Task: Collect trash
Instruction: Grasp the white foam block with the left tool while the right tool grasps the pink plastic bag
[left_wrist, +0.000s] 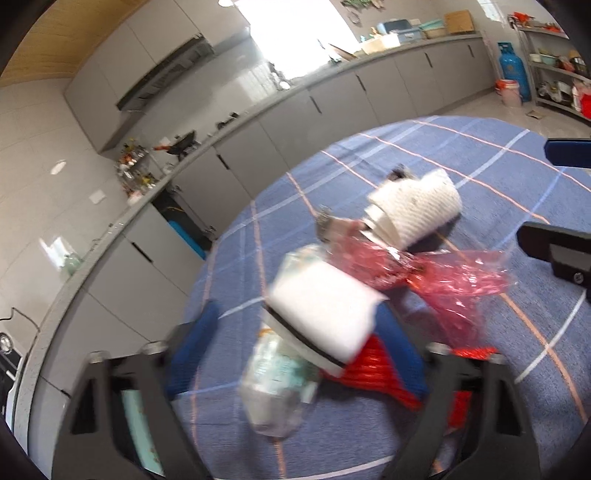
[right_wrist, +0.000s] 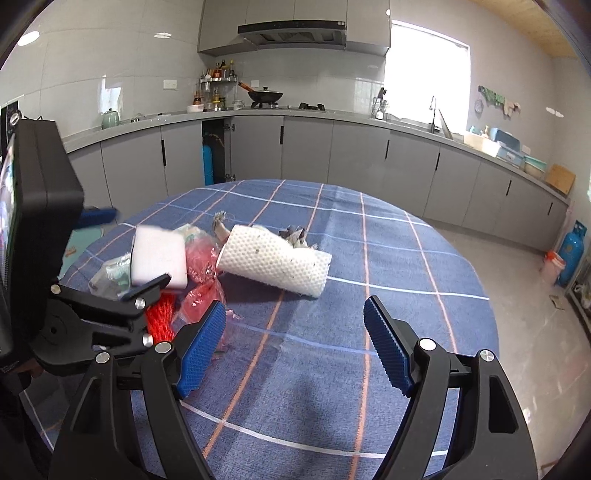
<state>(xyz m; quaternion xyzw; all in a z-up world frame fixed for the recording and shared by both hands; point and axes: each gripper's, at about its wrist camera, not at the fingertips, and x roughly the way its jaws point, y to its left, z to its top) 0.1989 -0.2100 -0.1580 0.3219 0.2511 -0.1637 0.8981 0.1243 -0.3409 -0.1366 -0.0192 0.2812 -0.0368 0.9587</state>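
Judging by frame centre, a pickup is under way: the white foam block (left_wrist: 325, 314) is seen between the spread left gripper (left_wrist: 295, 343) pads, grip unclear, while the right gripper (right_wrist: 295, 347) is held wide open, empty, low in frame, so closure is needed next.

A round table (right_wrist: 388, 332) wears a blue plaid tablecloth (right_wrist: 332, 369) crossed with white and pink lines. Behind it a grey counter (right_wrist: 332, 112) runs along grey cabinets (right_wrist: 306, 147), one door open on a blue cylinder (right_wrist: 208, 164). A black wok (right_wrist: 265, 96) sits under the range hood (right_wrist: 291, 35), beside a rack of bottles (right_wrist: 216, 86). A blue gas cylinder (right_wrist: 571, 253) stands on the floor at the right, near a bright window (right_wrist: 424, 70)
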